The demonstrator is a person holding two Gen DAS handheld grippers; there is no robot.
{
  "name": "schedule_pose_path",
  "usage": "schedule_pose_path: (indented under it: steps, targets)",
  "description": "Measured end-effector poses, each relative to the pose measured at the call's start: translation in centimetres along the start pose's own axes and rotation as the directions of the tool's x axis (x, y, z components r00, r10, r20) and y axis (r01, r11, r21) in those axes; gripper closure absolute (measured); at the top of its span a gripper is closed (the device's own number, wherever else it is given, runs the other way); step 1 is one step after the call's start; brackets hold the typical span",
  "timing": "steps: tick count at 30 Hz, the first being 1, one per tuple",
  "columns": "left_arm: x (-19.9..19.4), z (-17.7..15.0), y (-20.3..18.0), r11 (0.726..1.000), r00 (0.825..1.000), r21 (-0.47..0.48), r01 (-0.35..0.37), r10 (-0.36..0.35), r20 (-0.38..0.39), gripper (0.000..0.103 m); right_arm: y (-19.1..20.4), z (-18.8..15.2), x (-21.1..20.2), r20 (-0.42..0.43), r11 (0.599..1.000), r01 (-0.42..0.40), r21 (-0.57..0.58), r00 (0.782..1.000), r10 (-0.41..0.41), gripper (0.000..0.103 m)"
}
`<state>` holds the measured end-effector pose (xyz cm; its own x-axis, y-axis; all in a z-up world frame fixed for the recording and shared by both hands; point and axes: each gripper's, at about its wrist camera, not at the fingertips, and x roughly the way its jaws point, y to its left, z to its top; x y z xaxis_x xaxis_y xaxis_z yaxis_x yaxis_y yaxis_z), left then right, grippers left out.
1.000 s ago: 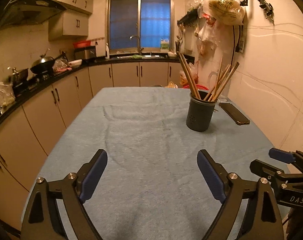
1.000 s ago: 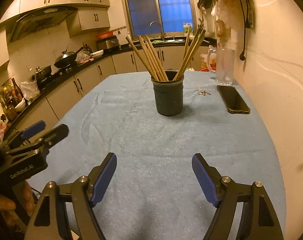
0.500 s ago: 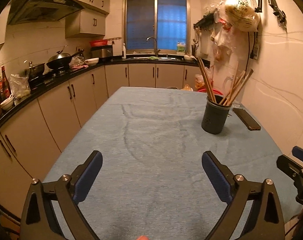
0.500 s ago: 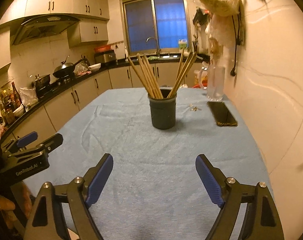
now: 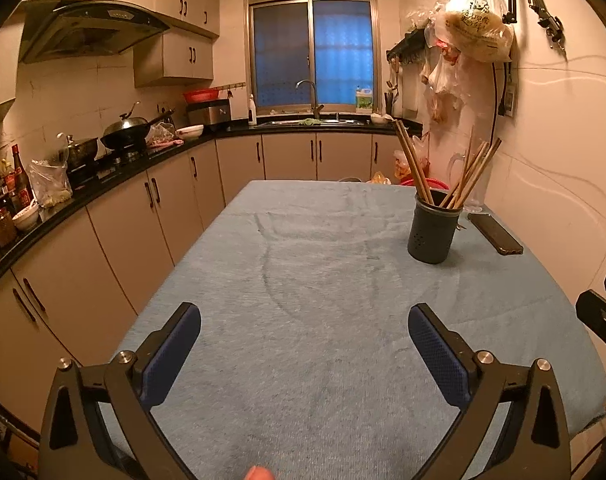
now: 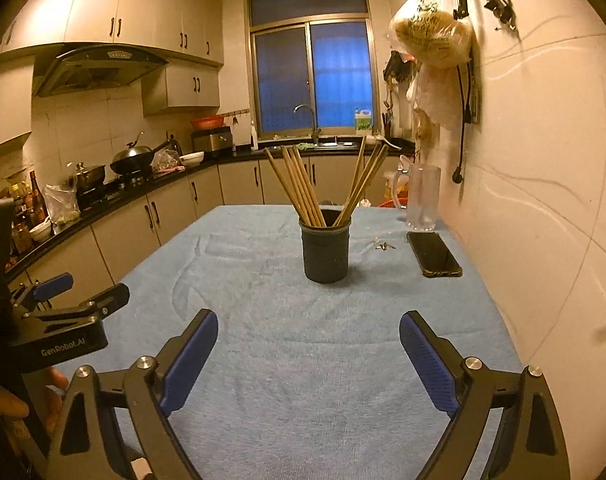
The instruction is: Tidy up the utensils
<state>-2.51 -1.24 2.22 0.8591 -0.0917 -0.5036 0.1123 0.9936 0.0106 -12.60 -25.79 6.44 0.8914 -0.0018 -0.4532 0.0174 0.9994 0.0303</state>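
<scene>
Dim, warm kitchen light falls over an L-shaped run of cream cabinets with a black countertop [image 5: 115, 184], a range hood [image 5: 87, 32] above the stove and a blue-lit window [image 5: 313, 52] over the sink at the far end. Filling the foreground is a long table under a pale blue cloth [image 5: 303, 320], its right edge close to the wall, where plastic bags [image 6: 431, 36] hang from hooks.

On that cloth, toward the far right, stands the dark utensil holder [image 6: 326, 254], upright, with wooden chopsticks [image 6: 303, 190] fanned out of its top in two bunches. Beside it on the wall side lies a black phone [image 6: 434, 254], flat; a clear glass pitcher [image 6: 422, 198] stands behind the phone, and a few small scraps [image 6: 385, 245] sit between holder and phone, too small to identify.

Nearest the cameras, the left gripper [image 5: 303, 354] and the right gripper [image 6: 308, 354] hover over bare cloth, well short of the holder. Both have their blue-padded fingers spread wide with nothing between them.

No loose chopstick or other utensil shows anywhere on the cloth. Judging by that, the gathering looks complete, with nothing visibly left to collect.
</scene>
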Motion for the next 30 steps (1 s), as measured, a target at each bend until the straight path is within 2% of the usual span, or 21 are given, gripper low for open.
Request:
schedule_pose_path:
  steps: [6,16,30]
  targets:
    - [-1.3,-0.3,-0.3,1.0,1.0,0.011,-0.007,0.006,0.018,0.0,0.3,-0.3,-1.3,0.012,1.0,0.009,-0.004,1.0,-0.009,0.009]
    - [-4.3,-0.4,-1.0,1.0,0.996,0.014,0.0,-0.001,0.092,0.0,0.2,-0.8,-3.5,0.034,1.0,0.016,0.01,0.999,-0.016,0.008]
    - [-6.5,-0.7,-1.6,1.0,0.992,0.027,0.008,-0.012,0.129,0.0,-0.3,-1.5,-5.8,0.054,0.999,0.031,0.025,0.998,-0.032,0.008]
